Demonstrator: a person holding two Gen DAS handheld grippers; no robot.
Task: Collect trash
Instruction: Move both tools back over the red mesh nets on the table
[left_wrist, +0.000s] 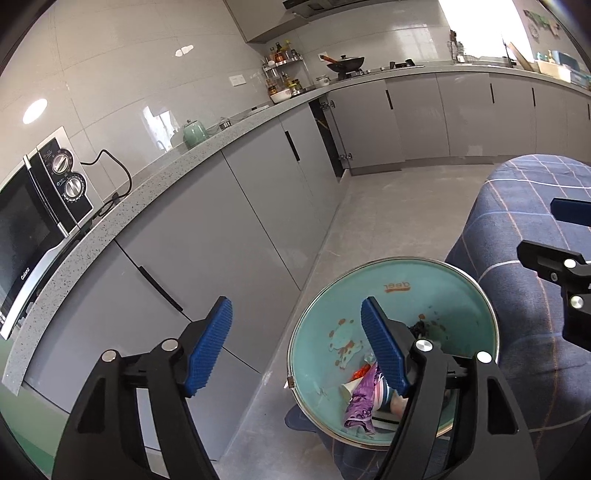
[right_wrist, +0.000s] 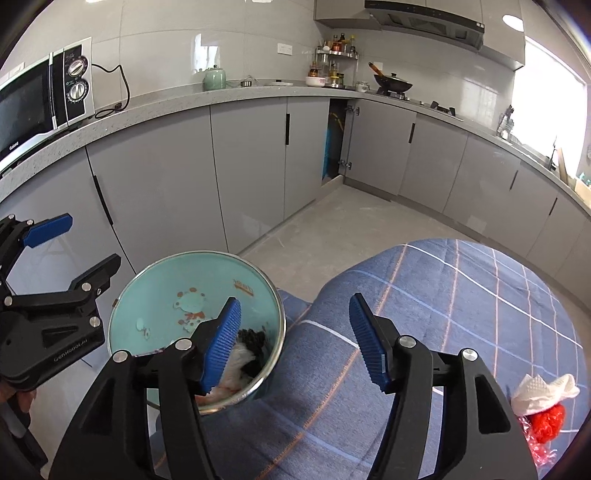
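Note:
A round teal bin (left_wrist: 424, 295) with a metal rim stands on the floor beside a table under a blue plaid cloth (left_wrist: 524, 206). It holds trash: a purple wrapper (left_wrist: 360, 404), paper and dark bits. My left gripper (left_wrist: 299, 347) is open and empty, its right finger over the bin's mouth. My right gripper (right_wrist: 295, 343) is open and empty, above the cloth's edge beside the bin (right_wrist: 177, 291). White crumpled tissue (right_wrist: 543, 391) and a red wrapper (right_wrist: 548, 424) lie on the cloth (right_wrist: 443, 295) at the lower right. The left gripper (right_wrist: 62, 247) also shows in the right wrist view.
Grey cabinets (right_wrist: 251, 162) run under a speckled counter with a microwave (right_wrist: 40, 96), a green kettle (right_wrist: 214, 79), a spice rack and a wok (right_wrist: 393, 85). One corner cabinet door (right_wrist: 334, 140) stands open. The floor (right_wrist: 332, 218) is grey.

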